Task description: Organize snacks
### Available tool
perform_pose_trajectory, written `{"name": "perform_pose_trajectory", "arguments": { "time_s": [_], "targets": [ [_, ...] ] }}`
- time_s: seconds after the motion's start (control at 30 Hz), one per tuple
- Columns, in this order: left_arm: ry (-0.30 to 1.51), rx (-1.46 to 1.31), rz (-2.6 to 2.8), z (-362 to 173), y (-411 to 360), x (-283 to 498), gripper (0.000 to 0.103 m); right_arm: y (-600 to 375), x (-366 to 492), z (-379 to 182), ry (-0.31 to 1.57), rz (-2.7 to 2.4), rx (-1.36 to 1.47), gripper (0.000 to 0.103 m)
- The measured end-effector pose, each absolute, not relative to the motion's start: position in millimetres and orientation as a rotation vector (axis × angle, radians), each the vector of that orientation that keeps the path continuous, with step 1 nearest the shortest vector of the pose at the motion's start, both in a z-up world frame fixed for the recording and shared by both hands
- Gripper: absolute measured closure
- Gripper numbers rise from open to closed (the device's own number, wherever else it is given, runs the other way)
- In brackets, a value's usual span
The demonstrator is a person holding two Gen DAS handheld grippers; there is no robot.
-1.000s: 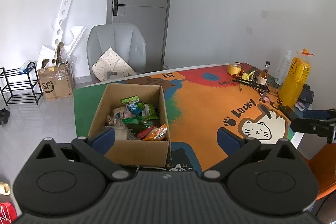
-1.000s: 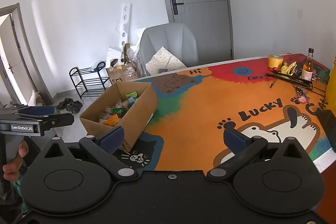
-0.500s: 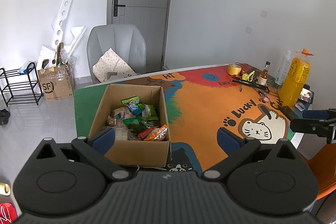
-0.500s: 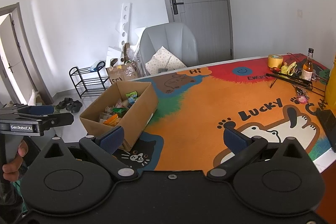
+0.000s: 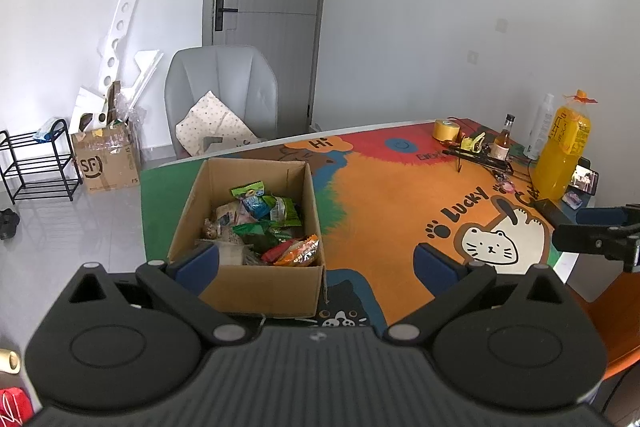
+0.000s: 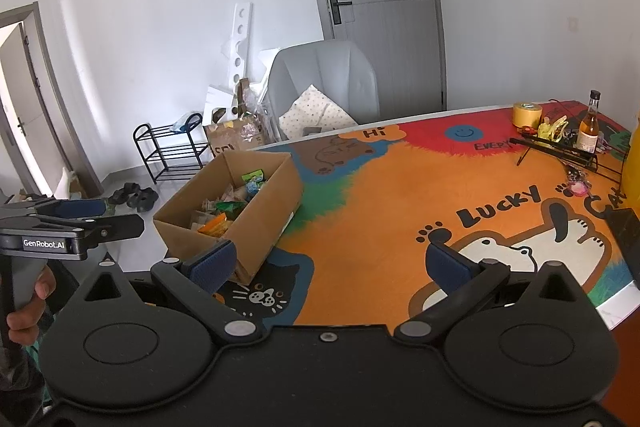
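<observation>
An open cardboard box [image 5: 260, 283] stands at the near left of the table and holds several snack packets [image 5: 264, 223] in green, blue, red and orange. In the right wrist view the same box [image 6: 276, 203] sits left of centre. My left gripper [image 5: 316, 263] is open and empty, held just short of the box's near wall. Over the orange mat my right gripper [image 6: 330, 265] is open with nothing between its fingers, to the right of the box. Each gripper shows at the edge of the other's view.
A colourful cartoon mat [image 5: 392, 203] covers the table. At the far right stand a yellow juice bottle [image 5: 564, 155], a small glass bottle [image 5: 505, 143], a tape roll [image 5: 447, 130] and a black rack [image 5: 480, 161]. A grey chair [image 5: 220, 95] is behind the table.
</observation>
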State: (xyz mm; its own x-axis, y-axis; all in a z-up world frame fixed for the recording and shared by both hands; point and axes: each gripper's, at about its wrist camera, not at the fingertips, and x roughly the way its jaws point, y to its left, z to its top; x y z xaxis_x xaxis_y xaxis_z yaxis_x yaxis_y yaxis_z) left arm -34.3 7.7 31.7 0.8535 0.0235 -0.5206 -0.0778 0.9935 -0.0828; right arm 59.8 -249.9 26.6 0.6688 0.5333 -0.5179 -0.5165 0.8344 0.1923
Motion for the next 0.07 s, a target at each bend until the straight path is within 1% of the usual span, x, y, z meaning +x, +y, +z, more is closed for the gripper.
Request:
{"name": "perform_pose_trajectory", "arguments": {
  "time_s": [0.07],
  "targets": [
    [0.546, -0.097, 0.051, 32.4, 8.4, -33.6, 0.000, -249.5, 59.5, 25.6, 0.594, 0.594, 0.031, 0.000]
  ]
}}
